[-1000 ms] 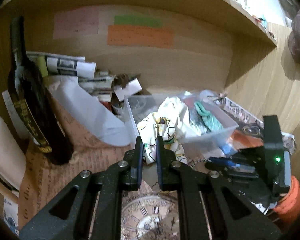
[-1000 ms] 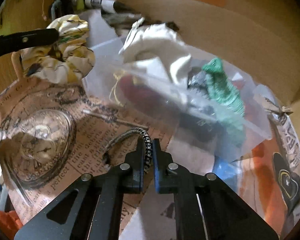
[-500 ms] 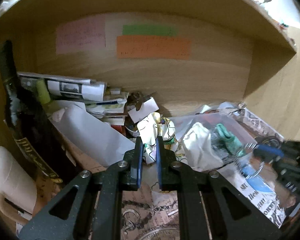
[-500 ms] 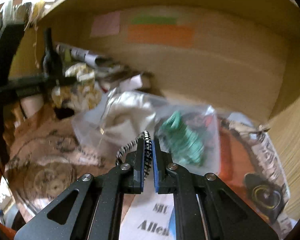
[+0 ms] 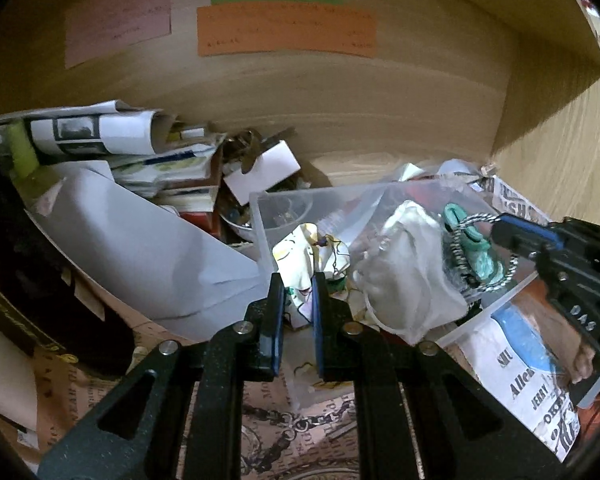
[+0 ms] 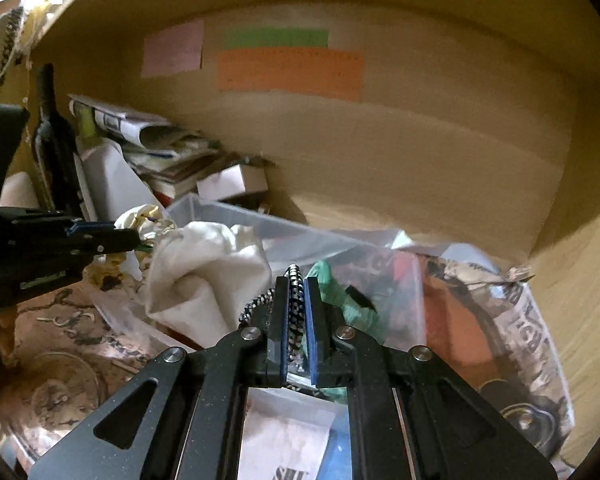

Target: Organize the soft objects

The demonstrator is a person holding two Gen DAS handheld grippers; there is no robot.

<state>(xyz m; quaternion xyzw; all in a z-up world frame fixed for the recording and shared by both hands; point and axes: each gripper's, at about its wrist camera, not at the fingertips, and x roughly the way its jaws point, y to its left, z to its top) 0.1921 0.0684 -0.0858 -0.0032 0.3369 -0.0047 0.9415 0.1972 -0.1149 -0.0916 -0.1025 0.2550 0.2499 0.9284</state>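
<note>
My left gripper is shut on a yellow-and-white printed scrunchie, holding it at the near left wall of a clear plastic bin. My right gripper is shut on a black-and-white braided hair tie, held over the bin; from the left wrist view the tie hangs from that gripper. In the bin lie a white cloth and a green knitted piece. The left gripper with the scrunchie also shows in the right wrist view.
The bin sits in a wooden shelf niche with coloured notes on the back wall. A dark bottle, rolled papers, a white sheet and stacked books crowd the left. Printed newspaper lines the floor.
Both grippers have moved forward and closer to the bin. The right gripper lifted the braided tie off the paper and brought it over the bin. The left still holds the scrunchie.
</note>
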